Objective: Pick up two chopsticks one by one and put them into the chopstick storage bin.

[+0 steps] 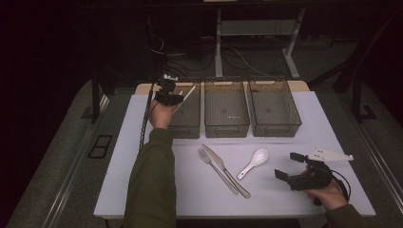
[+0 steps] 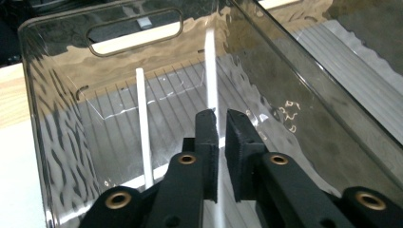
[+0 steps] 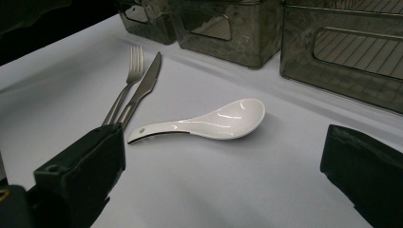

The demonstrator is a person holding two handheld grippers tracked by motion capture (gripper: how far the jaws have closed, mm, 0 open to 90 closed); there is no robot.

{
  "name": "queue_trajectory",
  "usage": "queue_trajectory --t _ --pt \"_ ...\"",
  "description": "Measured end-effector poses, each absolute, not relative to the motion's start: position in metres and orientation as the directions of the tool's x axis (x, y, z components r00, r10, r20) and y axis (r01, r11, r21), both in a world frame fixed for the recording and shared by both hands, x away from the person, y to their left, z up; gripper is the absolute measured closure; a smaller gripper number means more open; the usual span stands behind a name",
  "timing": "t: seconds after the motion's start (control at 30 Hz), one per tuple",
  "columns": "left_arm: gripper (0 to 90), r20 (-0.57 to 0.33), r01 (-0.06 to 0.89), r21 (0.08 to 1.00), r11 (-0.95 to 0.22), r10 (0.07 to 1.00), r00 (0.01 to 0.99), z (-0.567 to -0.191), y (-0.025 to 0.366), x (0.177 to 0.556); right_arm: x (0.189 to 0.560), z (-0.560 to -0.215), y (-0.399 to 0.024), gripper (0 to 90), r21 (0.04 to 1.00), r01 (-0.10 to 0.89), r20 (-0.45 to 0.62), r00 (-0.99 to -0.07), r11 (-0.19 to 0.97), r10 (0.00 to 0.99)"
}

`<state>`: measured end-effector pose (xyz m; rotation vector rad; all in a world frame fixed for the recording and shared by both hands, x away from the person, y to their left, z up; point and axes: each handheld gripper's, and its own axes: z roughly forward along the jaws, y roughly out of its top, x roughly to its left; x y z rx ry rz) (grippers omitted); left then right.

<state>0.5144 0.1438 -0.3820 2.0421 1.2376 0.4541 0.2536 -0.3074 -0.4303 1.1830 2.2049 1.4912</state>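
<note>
Upper left of the high view, the left gripper (image 1: 177, 97) hangs over the leftmost bin (image 2: 57, 156) with its jaws pinched nearly shut on a white chopstick (image 2: 211, 71) — a second chopstick (image 2: 143, 133) already lies inside. The right gripper (image 1: 291, 166) sits lower right, jaws wide apart and holding nothing, near the white spoon (image 3: 223, 118), fork (image 3: 129, 78) and knife (image 3: 145, 85). Likely snag: the stick is held tilted, so letting go too early could bounce it off the bin wall and onto the table.

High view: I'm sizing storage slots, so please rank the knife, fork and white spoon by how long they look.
1. knife, longest.
2. fork, close behind it, so that order is unsure.
3. white spoon, clearly shortest.
</note>
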Motion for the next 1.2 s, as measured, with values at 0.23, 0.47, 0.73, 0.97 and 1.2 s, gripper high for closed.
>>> queue_trajectory --t 0.23,0.47,0.73,0.97,1.2 --pt "76.9 -0.054 0.622 0.721 -0.306 0.870 0.490 -0.380 0.145 0.513 0.253 -0.430 -0.307 1.1 0.857 0.491 0.238 -0.649 0.158 0.723" --pt "66.8 -0.068 0.586 0.743 -0.324 0.834 0.547 -0.367 0.143 0.502 0.254 -0.431 -0.307 1.1 0.857 0.490 0.235 -0.648 0.160 0.724" --pt "54.4 -0.080 0.524 0.773 -0.358 0.764 0.641 -0.348 0.145 0.475 0.254 -0.430 -0.309 1.1 0.855 0.494 0.235 -0.641 0.158 0.731" --pt "47.6 -0.085 0.489 0.793 -0.363 0.730 0.678 -0.342 0.148 0.448 0.255 -0.432 -0.307 1.1 0.852 0.496 0.230 -0.643 0.169 0.730" --pt "40.8 -0.092 0.467 0.803 -0.370 0.698 0.710 -0.345 0.148 0.419 0.255 -0.432 -0.307 1.1 0.851 0.496 0.228 -0.645 0.173 0.730"
